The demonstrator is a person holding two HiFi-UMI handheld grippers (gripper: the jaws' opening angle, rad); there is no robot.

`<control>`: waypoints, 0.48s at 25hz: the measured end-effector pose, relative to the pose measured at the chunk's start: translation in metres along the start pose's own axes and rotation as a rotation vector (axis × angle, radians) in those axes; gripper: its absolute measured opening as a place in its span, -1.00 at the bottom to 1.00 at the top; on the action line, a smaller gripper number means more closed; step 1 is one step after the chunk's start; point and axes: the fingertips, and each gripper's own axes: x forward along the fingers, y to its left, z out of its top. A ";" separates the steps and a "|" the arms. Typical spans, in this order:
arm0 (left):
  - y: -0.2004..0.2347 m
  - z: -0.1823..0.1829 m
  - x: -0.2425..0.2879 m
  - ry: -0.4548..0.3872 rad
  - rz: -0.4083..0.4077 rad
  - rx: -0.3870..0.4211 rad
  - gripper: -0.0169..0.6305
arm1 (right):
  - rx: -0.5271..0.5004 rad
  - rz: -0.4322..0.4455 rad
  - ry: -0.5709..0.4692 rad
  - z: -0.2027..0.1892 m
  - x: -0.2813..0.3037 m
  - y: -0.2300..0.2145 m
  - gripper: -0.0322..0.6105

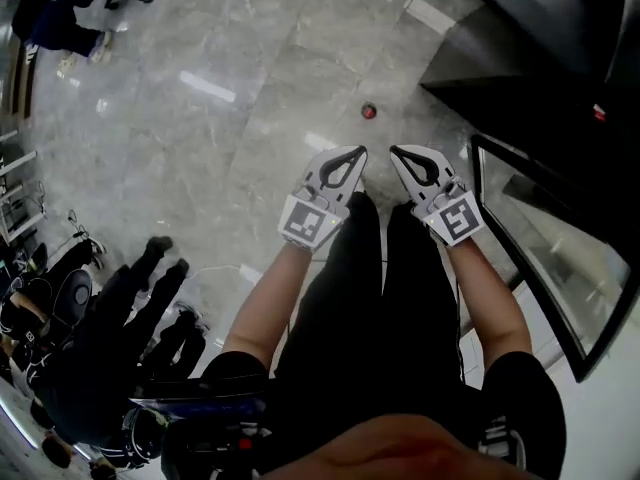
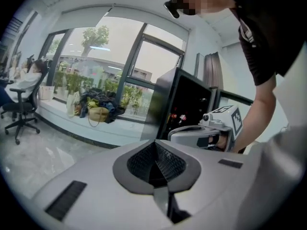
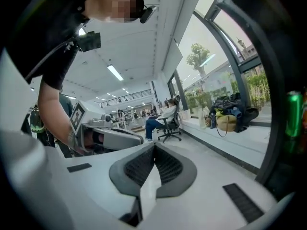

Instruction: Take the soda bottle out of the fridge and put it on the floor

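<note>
left gripper: gripping nothing, jaws meeting
right gripper: gripping nothing, jaws meeting
bottle: seemingly standing on floor, red-topped, well apart from grippers
fridge: door hanging ajar
progress: looking done

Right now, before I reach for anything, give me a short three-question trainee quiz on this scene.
1. True or false: the left tongs grip an object.
2. Which tongs are nearer the fridge? A) left B) right C) neither
3. Fill in: a small red object lies on the ____ ahead of both tongs.
Key: 1 false, they are shut and empty. 2 B, the right tongs. 3 floor.
</note>
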 end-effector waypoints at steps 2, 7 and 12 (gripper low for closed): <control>-0.029 0.041 -0.014 0.003 -0.065 0.020 -0.94 | -0.008 -0.040 -0.002 0.044 -0.023 0.019 -0.87; -0.087 0.121 -0.030 -0.011 -0.207 0.054 -0.94 | -0.009 -0.156 0.101 0.115 -0.076 0.047 -0.86; -0.158 0.183 -0.044 -0.033 -0.367 0.159 -0.94 | -0.036 -0.231 0.036 0.187 -0.135 0.071 -0.86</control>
